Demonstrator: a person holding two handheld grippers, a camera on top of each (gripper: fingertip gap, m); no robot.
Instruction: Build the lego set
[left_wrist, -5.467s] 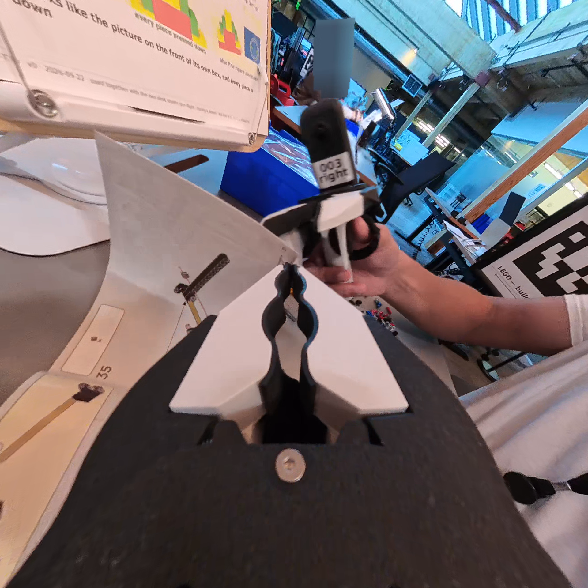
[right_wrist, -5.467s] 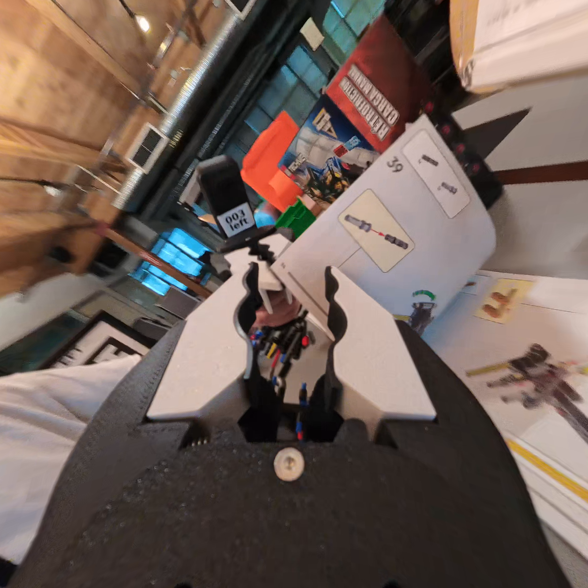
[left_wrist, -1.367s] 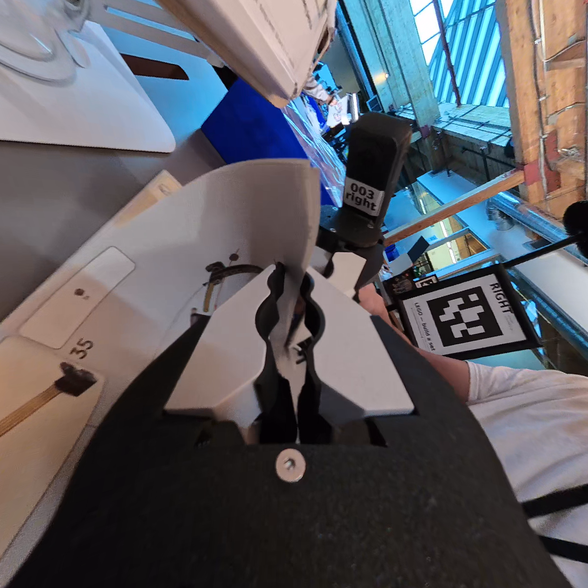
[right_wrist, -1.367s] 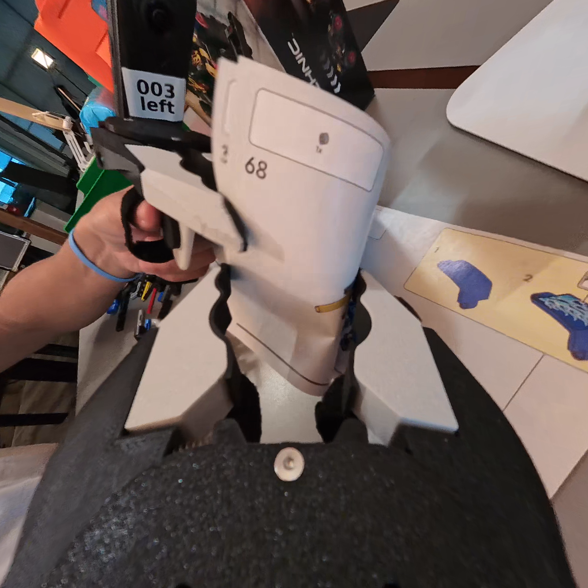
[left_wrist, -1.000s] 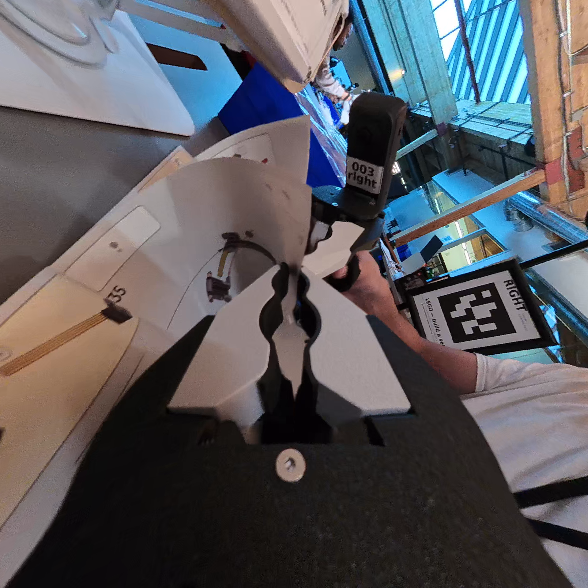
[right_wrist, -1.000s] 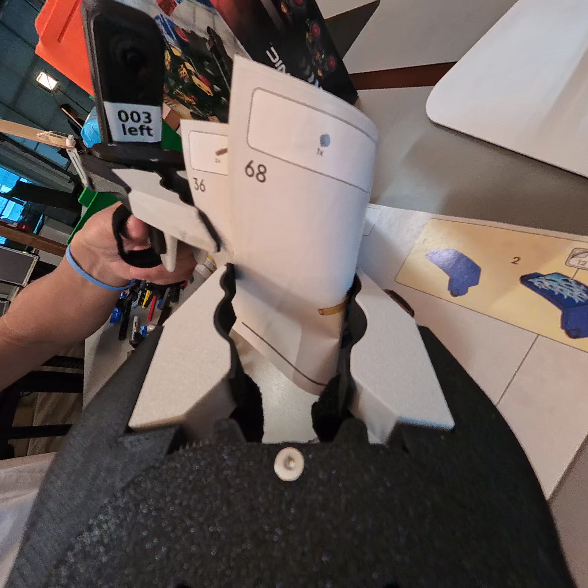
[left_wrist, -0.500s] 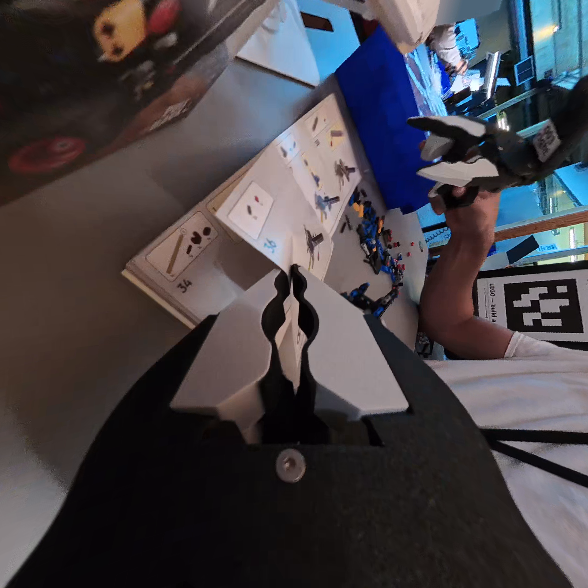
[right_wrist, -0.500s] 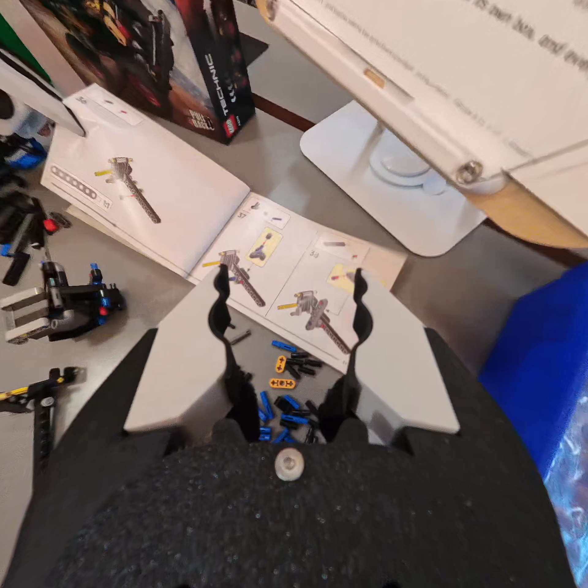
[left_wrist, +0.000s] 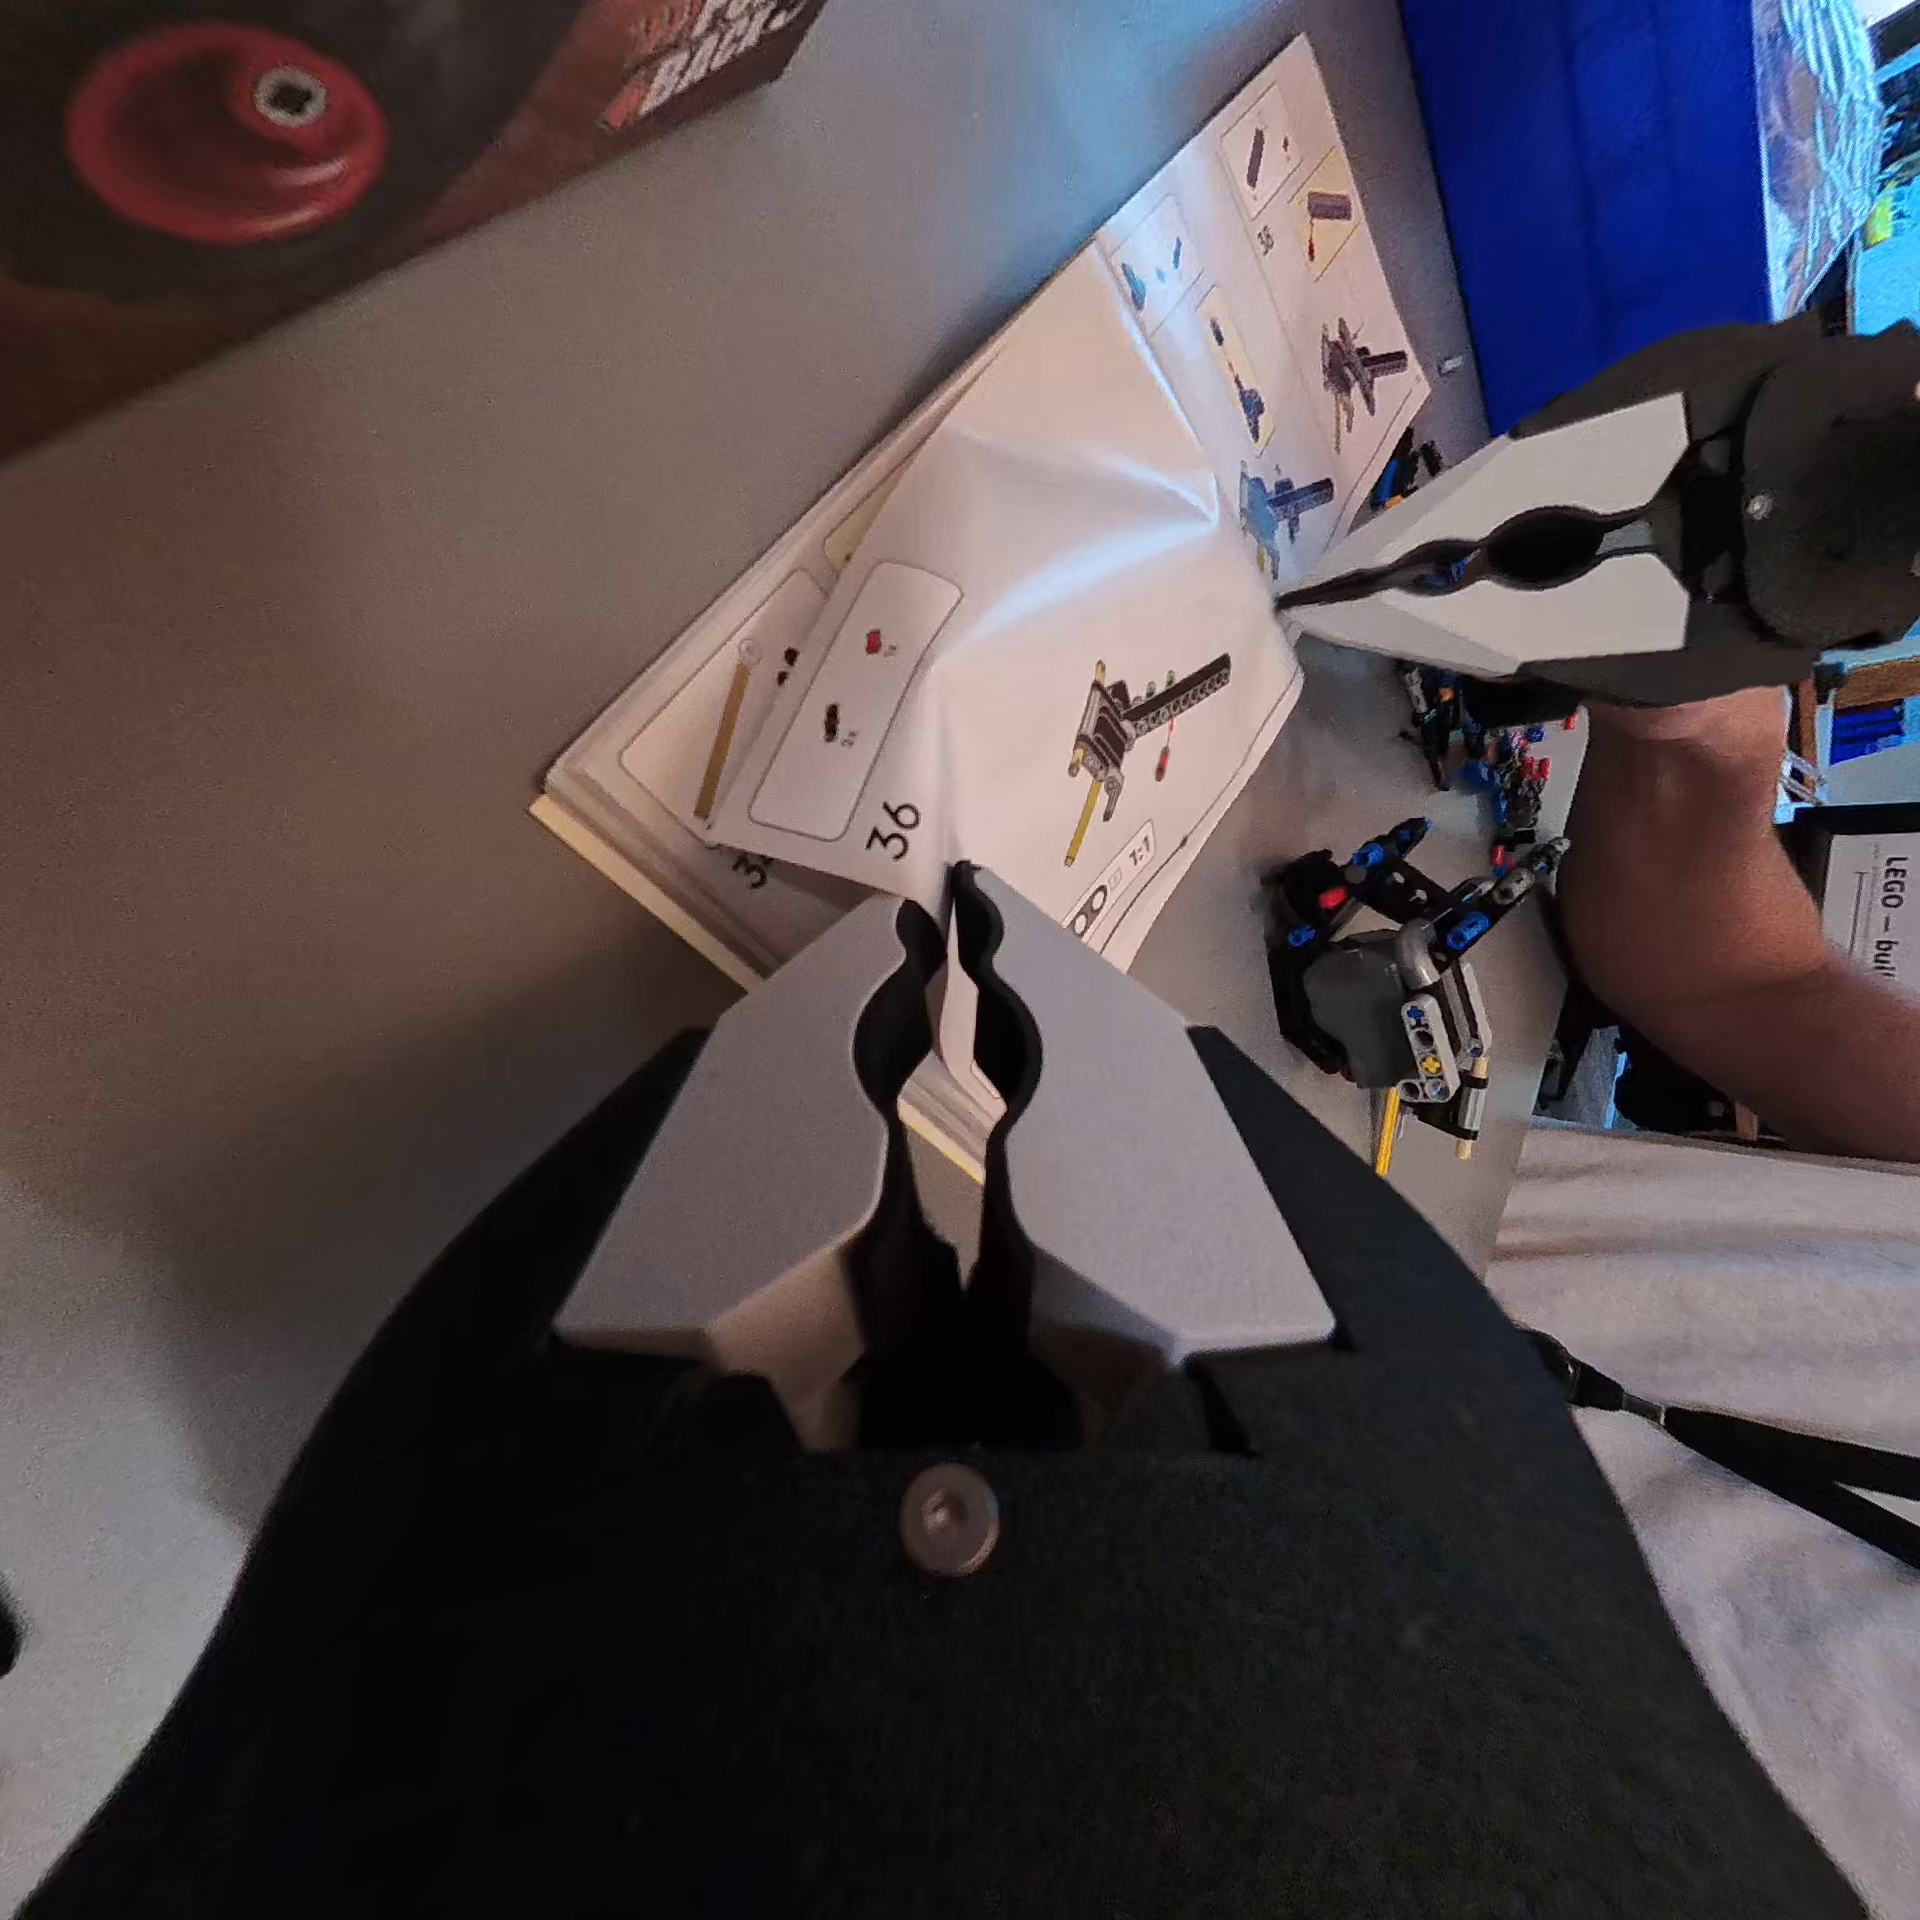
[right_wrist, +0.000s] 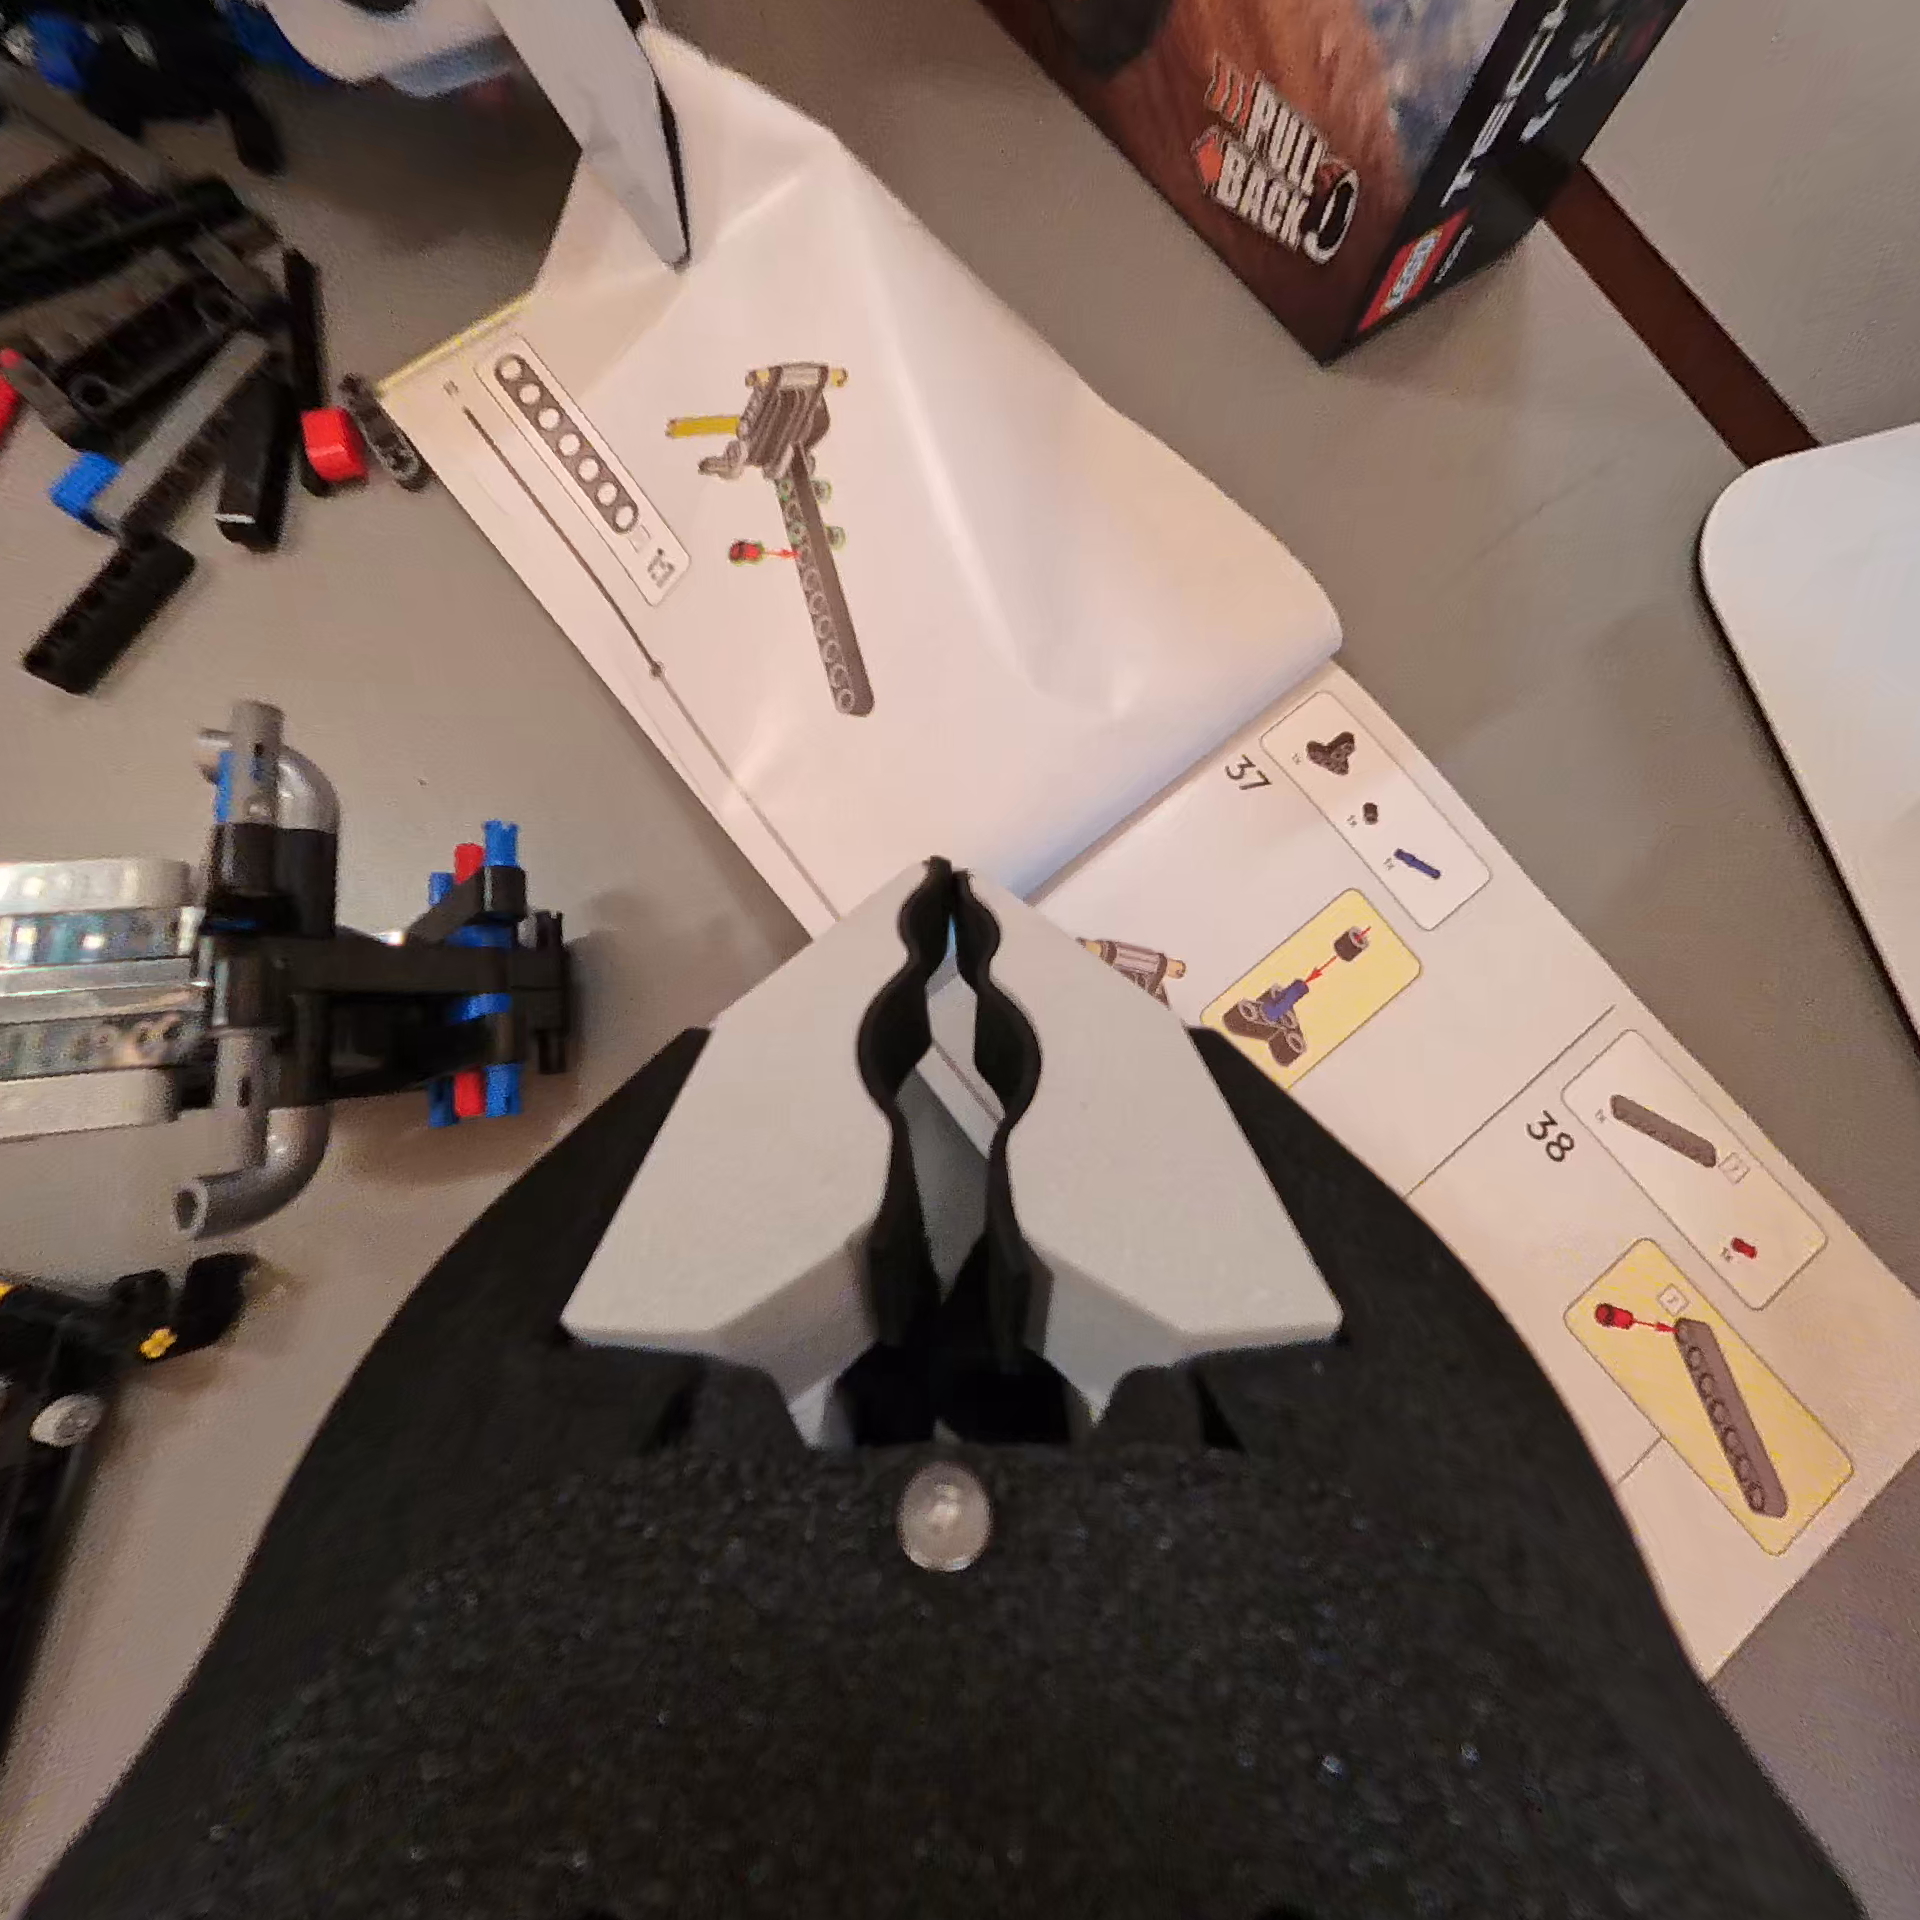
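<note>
The instruction booklet (left_wrist: 1039, 623) lies open on the grey table and also shows in the right wrist view (right_wrist: 935, 499). My left gripper (left_wrist: 951, 878) is shut on the near corner of its left page. One of the left gripper's fingers (right_wrist: 634, 145) shows in the right wrist view at that page's far edge. My right gripper (right_wrist: 940, 873) is shut, its tips pinched on the page's edge near the spine. It shows in the left wrist view (left_wrist: 1288, 603) at the creased edge. A partly built black, grey and blue model (right_wrist: 260, 997) sits beside the booklet (left_wrist: 1382, 997).
Loose black, blue and red parts (right_wrist: 177, 416) lie beyond the model (left_wrist: 1486, 748). The set's box (right_wrist: 1351, 156) stands behind the booklet (left_wrist: 260, 156). A white stand base (right_wrist: 1829, 675) and a blue bin (left_wrist: 1600, 187) border the table. A person's forearm (left_wrist: 1714, 883) reaches in. The tips of one gripper are about 15 cm away from the tips of the other.
The pages that were held up have come down flat. My right gripper has dropped to the booklet and shut on the page's edge. My left gripper has moved closer, still shut.
</note>
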